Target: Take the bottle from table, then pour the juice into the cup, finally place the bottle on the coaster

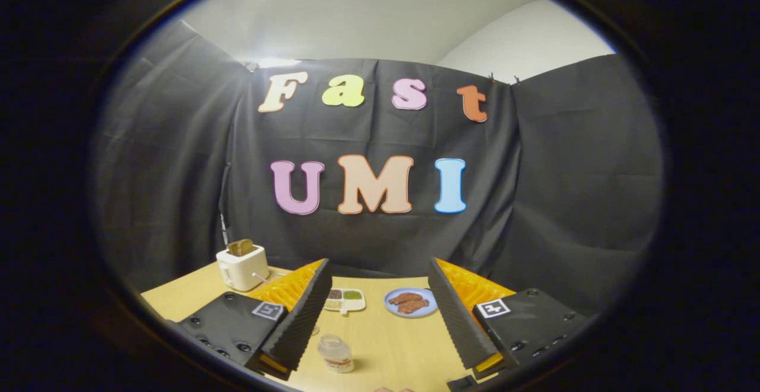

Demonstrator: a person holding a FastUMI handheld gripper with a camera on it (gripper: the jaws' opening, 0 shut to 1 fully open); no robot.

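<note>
Clear plastic catches our eye first: the bottle [336,353] stands upright on the pale wooden surface [404,344], low between the fingers, nearer the left one and touching neither. Our tongs [380,279] are spread wide, ribbed black pads [303,315] facing each other across the gap, gripping nothing. Beyond the fingertips we see a small divided tray [344,300] with little portions in its compartments, and just beside it a blue plate [411,303] carrying brown slices. Further off, past the left finger, a white toaster [242,266] sits near the cloth wall with toast poking out of its top.
</note>
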